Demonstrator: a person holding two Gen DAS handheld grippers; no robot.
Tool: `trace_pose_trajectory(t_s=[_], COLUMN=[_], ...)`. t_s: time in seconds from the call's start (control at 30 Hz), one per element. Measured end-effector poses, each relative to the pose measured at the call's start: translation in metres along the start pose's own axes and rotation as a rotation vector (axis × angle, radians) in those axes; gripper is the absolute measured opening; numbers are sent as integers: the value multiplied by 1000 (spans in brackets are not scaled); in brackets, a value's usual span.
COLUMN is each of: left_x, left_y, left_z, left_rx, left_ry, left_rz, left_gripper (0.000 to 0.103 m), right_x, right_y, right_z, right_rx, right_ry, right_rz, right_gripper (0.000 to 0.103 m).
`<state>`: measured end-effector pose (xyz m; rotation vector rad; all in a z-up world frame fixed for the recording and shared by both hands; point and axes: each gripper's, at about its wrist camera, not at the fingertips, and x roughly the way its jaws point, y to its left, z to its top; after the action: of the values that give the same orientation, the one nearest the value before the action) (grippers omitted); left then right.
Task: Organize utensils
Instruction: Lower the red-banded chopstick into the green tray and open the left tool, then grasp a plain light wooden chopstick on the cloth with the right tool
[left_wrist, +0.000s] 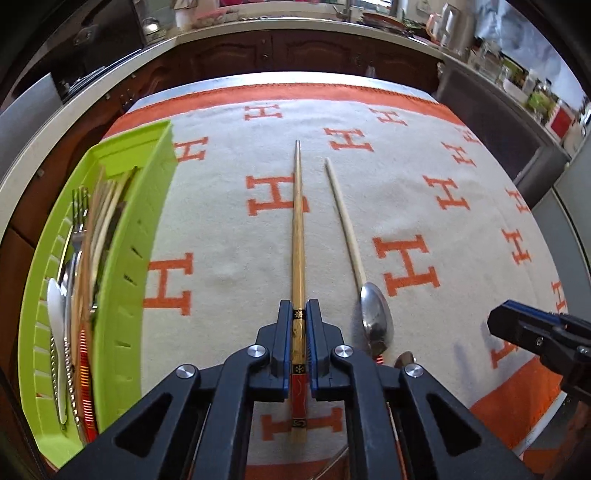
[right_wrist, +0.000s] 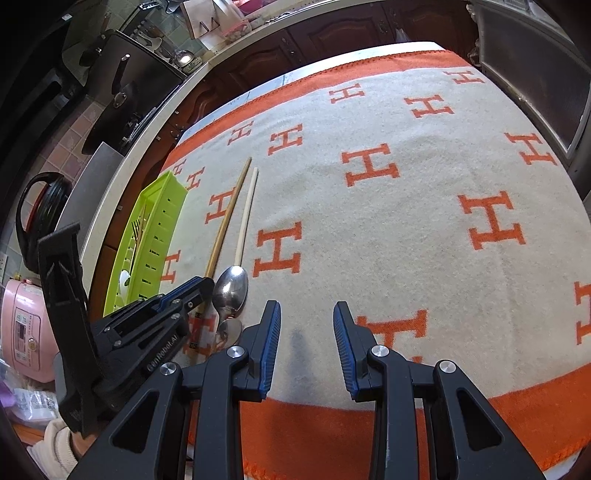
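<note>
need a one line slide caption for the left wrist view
Left tongs shut on a gold chopstick pair lying on the H-patterned cloth, green utensil tray alongside.

1. The gold chopsticks (left_wrist: 298, 229) with red ends lie together on the blanket (left_wrist: 229, 236), tips toward its far edge.
2. A pale chopstick (left_wrist: 343, 221) lies beside them.
3. A shiny spoon (left_wrist: 376, 317) touches its near end.
4. The green tray (left_wrist: 144, 236) at the left edge holds forks and spoons.

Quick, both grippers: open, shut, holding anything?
Left gripper: shut on the gold chopsticks, gripped near their red handle end.
Right gripper: open, nothing between its fingers, over bare blanket.
</note>
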<state>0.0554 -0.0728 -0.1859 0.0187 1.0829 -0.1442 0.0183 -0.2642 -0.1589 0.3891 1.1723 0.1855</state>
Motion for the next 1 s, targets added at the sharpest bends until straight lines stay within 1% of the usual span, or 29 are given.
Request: trace_pose_trajectory(t_s=[0.13,0.27,0.33,0.47,0.57,0.67,0.7,0.73,0.77,0.8,0.83,0.9,1.0], left_x=[-21,-59,-77,-102,-108,-95,-91,-87,-86,-85,-86,-86,-86], left_y=[16,39,53,87,108,126,129,129,129,128,127,122,120], left_z=[6,13,13,14,12,9,8,6,3,1,-2,-5,-7], left_rx=[-38,-79,-96,-133,-137,-126,-119,-103,-91,-80,-69,-52,-48], left_ry=[-42,-97,-124,-152,-141,-79,-65,-55,-54,-61,-78,-94,-95], left_rz=[-8,-6,15,72,112,152,164,178,193,208,219,214,196], left_gripper=[5,5,5,5,5,5,12,27,37,56,64,65,65], right_x=[-2,-3,-2,2,5,7,7,8,9,11,12,16,25], right_y=[8,17,24,38,50,62,64,68,72,75,77,80,86], right_z=[0,0,-1,-2,-2,-2,-2,-2,-3,-3,-3,-3,-3], right_rx=[-20,-46,-61,-95,-119,-144,-149,-157,-164,-170,-175,-180,-196], right_ry=[-2,2,7,20,27,30,31,33,39,44,49,59,75], right_rz=[-5,-11,-14,-21,-30,-44,-47,-51,-58,-64,-70,-83,-105], right_gripper=[30,30,30,30,30,30,30,30,30,30,30,30,30])
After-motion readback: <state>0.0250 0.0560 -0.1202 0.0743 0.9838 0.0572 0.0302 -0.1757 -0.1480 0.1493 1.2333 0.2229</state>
